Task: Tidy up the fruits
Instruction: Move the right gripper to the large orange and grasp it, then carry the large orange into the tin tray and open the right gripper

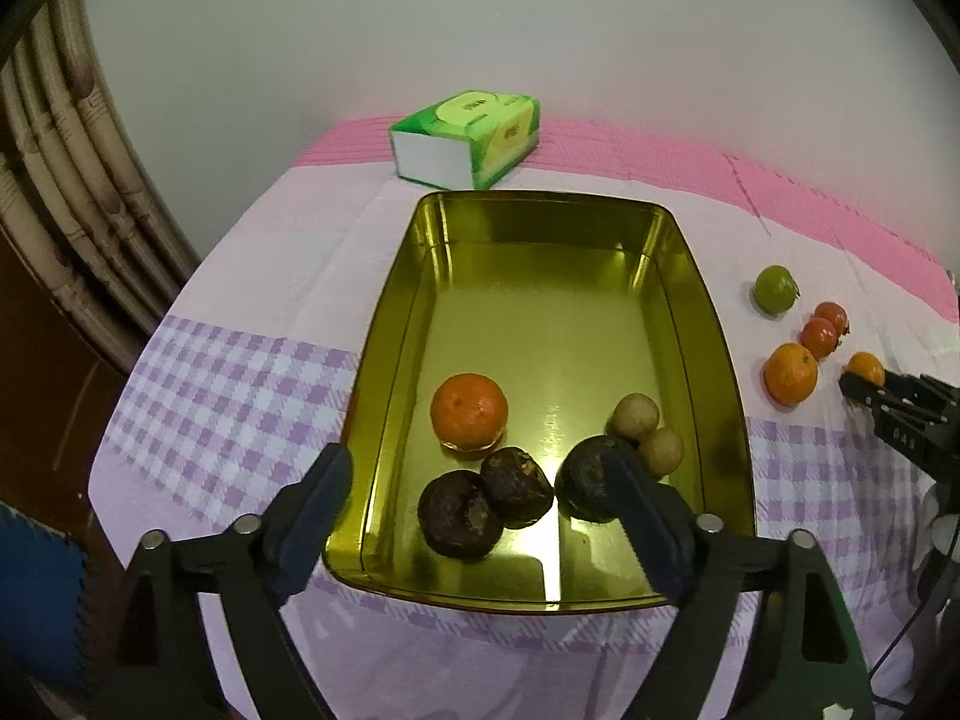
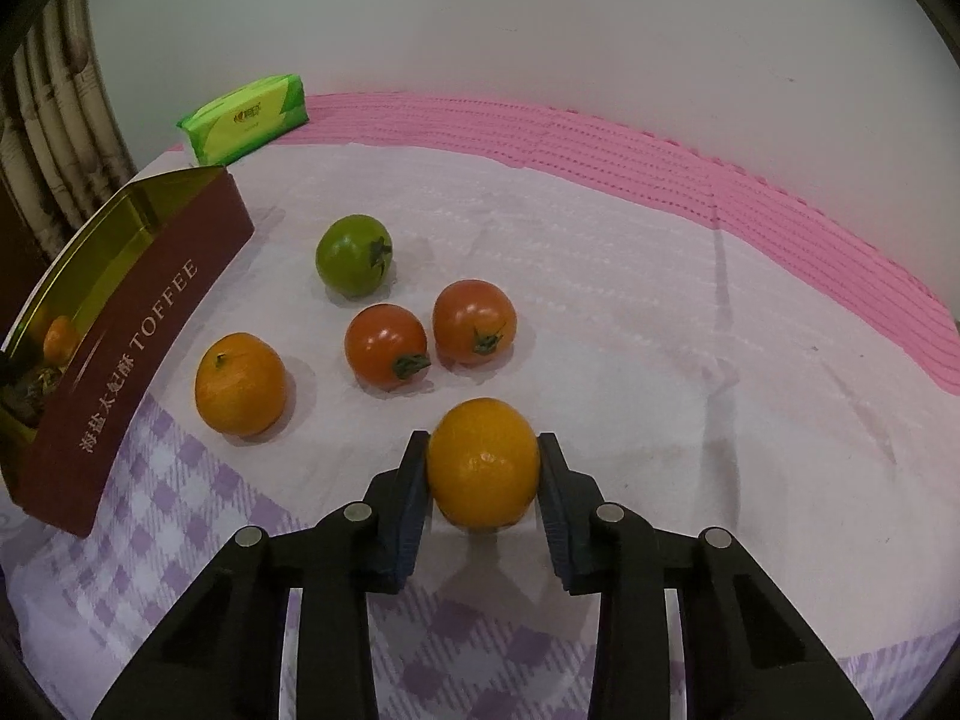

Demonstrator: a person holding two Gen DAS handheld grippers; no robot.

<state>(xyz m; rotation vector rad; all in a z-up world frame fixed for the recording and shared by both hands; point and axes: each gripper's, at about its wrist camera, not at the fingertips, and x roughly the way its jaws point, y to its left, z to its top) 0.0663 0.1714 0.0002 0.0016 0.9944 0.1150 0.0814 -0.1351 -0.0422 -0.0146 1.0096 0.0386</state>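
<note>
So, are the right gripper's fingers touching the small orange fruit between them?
Touching. The right wrist view shows both fingers of the right gripper pressed against the sides of the orange fruit, no gap visible.

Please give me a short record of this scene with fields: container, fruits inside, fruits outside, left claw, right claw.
container: gold tin, on the checked cloth
fruits inside: one orange, three dark fruits, two small tan fruits
fruits outside: green tomato, two red tomatoes, orange beside tin
left claw: open over the tin
right claw: shut on yellow-orange fruit
</note>
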